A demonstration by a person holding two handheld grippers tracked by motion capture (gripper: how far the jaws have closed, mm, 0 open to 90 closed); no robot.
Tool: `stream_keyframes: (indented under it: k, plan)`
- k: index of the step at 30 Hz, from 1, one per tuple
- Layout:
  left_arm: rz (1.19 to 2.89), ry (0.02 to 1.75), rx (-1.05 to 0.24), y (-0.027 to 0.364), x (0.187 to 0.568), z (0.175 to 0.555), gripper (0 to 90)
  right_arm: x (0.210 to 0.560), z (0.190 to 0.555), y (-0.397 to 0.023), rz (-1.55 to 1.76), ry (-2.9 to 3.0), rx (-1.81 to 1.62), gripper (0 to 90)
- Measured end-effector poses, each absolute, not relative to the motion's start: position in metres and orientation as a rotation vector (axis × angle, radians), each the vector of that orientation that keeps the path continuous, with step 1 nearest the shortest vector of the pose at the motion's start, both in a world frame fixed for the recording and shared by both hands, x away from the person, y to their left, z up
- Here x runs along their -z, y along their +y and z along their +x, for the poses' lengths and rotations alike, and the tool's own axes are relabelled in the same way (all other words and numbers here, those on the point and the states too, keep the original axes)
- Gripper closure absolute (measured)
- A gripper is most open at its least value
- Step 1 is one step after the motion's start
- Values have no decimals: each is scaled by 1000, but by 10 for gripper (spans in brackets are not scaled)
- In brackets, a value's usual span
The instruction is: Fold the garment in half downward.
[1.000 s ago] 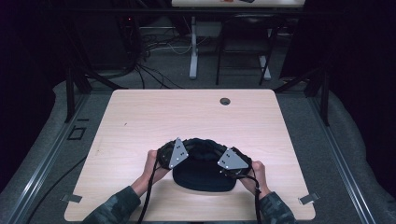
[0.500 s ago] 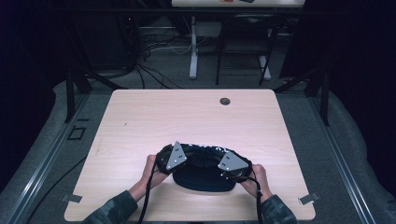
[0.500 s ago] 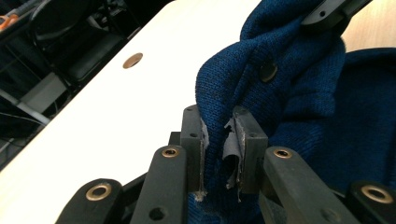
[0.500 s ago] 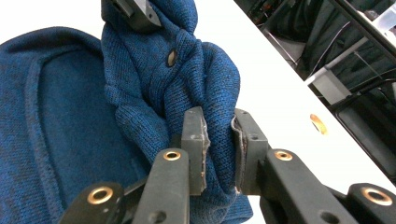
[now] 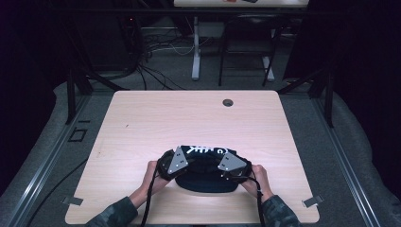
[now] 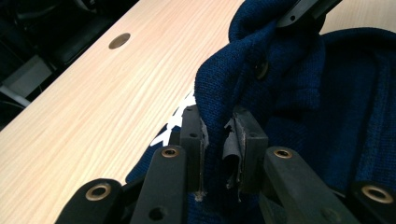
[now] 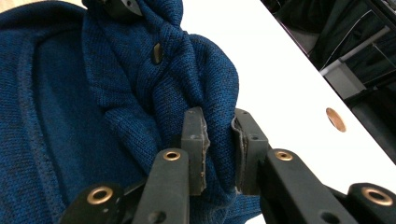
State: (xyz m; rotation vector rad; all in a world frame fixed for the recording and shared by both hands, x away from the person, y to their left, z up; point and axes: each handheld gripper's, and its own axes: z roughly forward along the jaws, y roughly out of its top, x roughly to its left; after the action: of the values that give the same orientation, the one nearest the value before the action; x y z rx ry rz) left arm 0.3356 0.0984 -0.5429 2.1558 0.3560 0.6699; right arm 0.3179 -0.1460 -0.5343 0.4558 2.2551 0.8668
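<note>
The left gripper [image 6: 218,140] and the right gripper [image 7: 219,140] each pinch a fold of the dark blue knitted garment [image 5: 206,171], which lies bunched between them on the light wooden table [image 5: 142,127], probably to fold it evenly.

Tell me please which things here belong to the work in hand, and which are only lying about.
In the job:
- blue knitted garment, bunched at the table's near edge
- left tongs, shut on a fold of it
- right tongs, shut on another fold

Only lying about:
- the round hole near the table's far edge
- cables on the floor behind
</note>
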Motion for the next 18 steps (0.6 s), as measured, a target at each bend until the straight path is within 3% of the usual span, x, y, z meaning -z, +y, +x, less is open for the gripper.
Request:
stream_keyframes:
  k: [18]
  plan:
    - [2165,450,-679,100,551,362,770,542,356,-135,476,2264,-843,768]
